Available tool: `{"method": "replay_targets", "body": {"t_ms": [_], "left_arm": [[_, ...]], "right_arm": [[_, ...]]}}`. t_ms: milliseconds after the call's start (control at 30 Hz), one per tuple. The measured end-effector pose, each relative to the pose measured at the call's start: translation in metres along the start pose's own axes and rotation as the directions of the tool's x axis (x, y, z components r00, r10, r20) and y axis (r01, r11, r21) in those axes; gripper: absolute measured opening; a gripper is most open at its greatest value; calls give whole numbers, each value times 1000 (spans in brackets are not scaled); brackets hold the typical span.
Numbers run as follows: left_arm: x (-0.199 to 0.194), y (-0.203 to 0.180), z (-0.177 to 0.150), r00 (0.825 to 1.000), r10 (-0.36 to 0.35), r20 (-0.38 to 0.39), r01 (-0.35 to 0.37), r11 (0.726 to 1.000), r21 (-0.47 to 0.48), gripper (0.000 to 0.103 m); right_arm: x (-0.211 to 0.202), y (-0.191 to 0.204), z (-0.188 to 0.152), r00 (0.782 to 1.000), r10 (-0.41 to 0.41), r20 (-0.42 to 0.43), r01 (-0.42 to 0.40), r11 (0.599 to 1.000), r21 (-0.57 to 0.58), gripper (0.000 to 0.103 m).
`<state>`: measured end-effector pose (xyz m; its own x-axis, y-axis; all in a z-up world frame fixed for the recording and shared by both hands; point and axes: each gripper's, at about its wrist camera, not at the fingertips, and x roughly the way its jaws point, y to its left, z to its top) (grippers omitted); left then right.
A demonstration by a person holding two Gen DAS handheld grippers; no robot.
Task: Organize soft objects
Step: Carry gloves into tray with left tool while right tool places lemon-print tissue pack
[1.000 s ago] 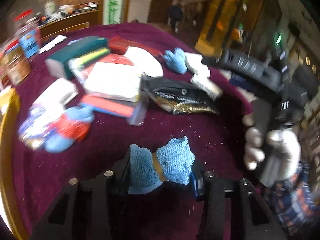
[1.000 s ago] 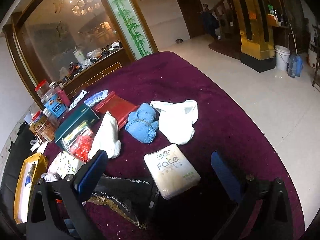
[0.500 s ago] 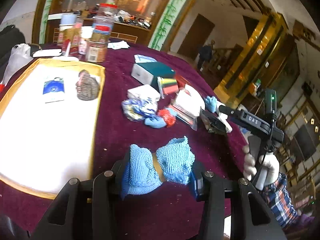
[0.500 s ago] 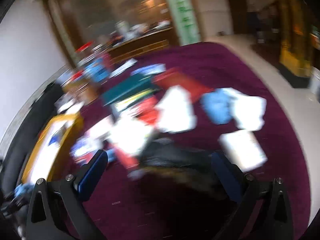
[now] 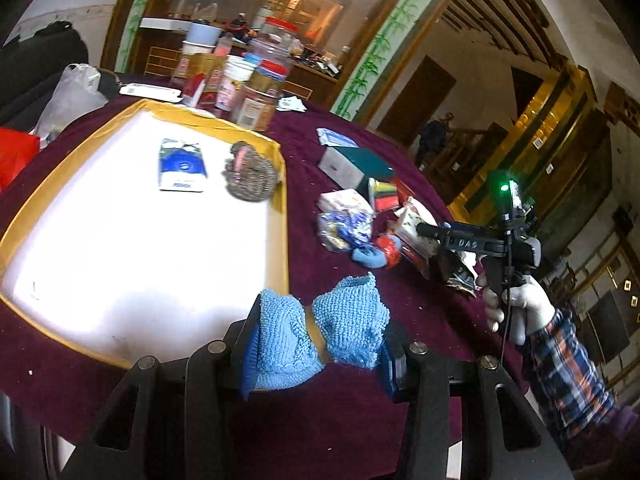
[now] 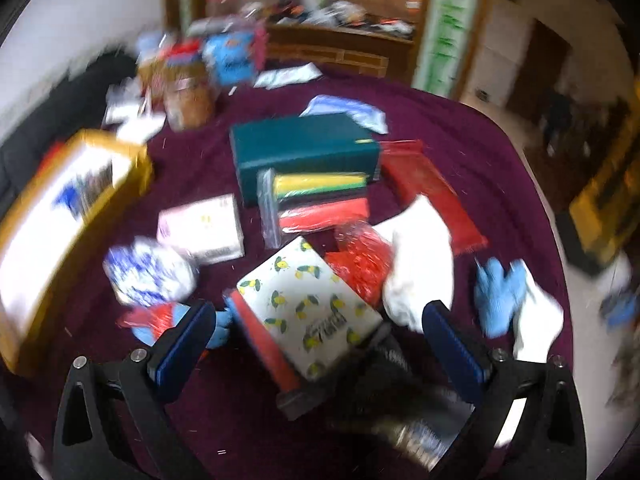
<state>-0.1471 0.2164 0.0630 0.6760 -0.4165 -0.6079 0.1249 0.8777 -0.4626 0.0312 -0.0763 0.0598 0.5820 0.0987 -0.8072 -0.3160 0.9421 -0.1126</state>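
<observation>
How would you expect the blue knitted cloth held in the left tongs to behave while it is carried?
The blue knitted cloth is probably floppy: it bunches and bulges around the left tongs. It looks light, and its nubbly texture likely resists slipping.

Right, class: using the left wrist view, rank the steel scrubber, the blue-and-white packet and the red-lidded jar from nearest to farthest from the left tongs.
1. Steel scrubber, at the tray's far right edge.
2. Blue-and-white packet, left of it on the tray; close call.
3. Red-lidded jar, beyond the tray.
</observation>
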Motion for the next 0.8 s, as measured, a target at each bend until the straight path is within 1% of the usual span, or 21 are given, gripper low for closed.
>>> {"method": "replay_targets", "body": {"t_ms": [33, 100, 133, 167, 267, 433, 500, 567, 600, 633, 667, 700, 767, 800], "left_arm": [[-1, 2, 0, 1000, 5, 1, -5, 1000, -3, 49], [-3, 6, 0, 1000, 16, 4, -16, 1000, -13, 49], [-5, 8, 0, 1000, 19, 5, -18, 1000, -17, 49], [-6, 10, 0, 1000, 24, 7, -24, 999, -22, 49], [-8, 16, 3, 999, 46, 10, -46, 998, -39, 49], [-10, 25, 12, 998, 69, -1, -69, 997, -46, 49], [-8, 30, 20, 995, 100, -21, -101, 994, -46, 49], [-3, 37, 33, 989, 138, -47, -140, 989, -37, 49], [1, 41, 41, 985, 161, -57, -162, 986, -28, 49], [6, 45, 50, 980, 191, -64, -192, 981, -17, 49], [11, 50, 59, 974, 215, -73, -216, 976, -10, 49], [17, 54, 65, 970, 228, -83, -230, 973, -8, 49], [33, 70, 81, 963, 242, -119, -247, 969, -28, 49], [41, 78, 88, 959, 247, -136, -255, 966, -42, 49]], "right_arm": [[9, 2, 2, 1000, 0, -24, 0, 999, -40, 100], [21, 6, 2, 999, -8, -54, 3, 996, -85, 71], [29, 7, 2, 996, 0, -86, -9, 995, -97, 71], [31, 8, 1, 996, 4, -94, -13, 995, -96, 63], [23, 9, 2, 996, 35, -79, -41, 996, -79, 61], [-14, 7, 9, 999, 28, 20, -28, 1000, -10, 61], [-29, 13, 14, 998, 42, 49, -42, 999, -4, 61], [-46, 29, 22, 992, 106, 70, -105, 994, -16, 62], [-50, 37, 26, 989, 127, 72, -126, 992, -24, 62], [-56, 49, 30, 983, 168, 72, -166, 986, -37, 62], [-59, 64, 35, 975, 213, 69, -210, 976, -50, 62], [-59, 74, 39, 968, 241, 65, -237, 970, -57, 62], [-58, 107, 48, 943, 331, 37, -328, 942, -74, 62], [-56, 118, 49, 934, 356, 26, -353, 932, -81, 62]]}}
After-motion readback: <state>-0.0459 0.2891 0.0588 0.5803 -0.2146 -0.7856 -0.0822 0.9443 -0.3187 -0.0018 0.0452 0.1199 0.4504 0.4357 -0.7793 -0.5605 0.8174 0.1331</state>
